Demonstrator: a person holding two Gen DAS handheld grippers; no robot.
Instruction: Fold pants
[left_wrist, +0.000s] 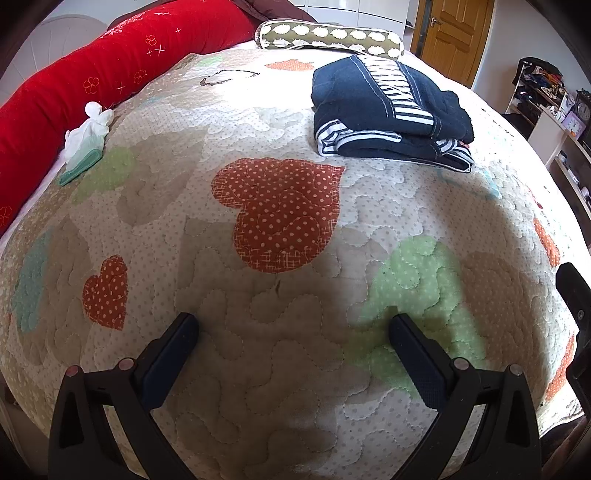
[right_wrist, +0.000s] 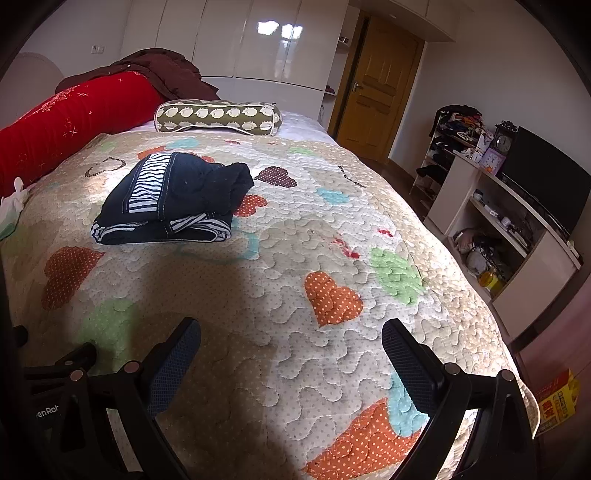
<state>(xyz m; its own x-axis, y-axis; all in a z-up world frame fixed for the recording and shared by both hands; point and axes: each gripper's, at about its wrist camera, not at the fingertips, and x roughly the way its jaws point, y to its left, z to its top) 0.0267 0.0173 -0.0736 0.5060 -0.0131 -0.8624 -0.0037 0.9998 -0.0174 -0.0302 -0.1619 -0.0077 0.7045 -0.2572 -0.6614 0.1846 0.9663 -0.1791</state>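
Note:
Dark navy pants (left_wrist: 388, 107) with striped white side panels lie folded in a compact stack on the quilted bedspread (left_wrist: 258, 369), toward the far right in the left wrist view. In the right wrist view the same pants (right_wrist: 173, 199) sit at upper left. My left gripper (left_wrist: 293, 325) hovers open over bare quilt, well short of the pants, nothing between its fingers. My right gripper (right_wrist: 291, 330) is also open and empty above the quilt (right_wrist: 295, 369), near the bed's front edge.
A long red bolster (left_wrist: 103, 77) lines the left side, with a patterned olive pillow (right_wrist: 218, 116) at the head. A white and green cloth (left_wrist: 86, 140) lies by the bolster. A white shelf unit with a TV (right_wrist: 546, 184) and a wooden door (right_wrist: 376, 85) stand right.

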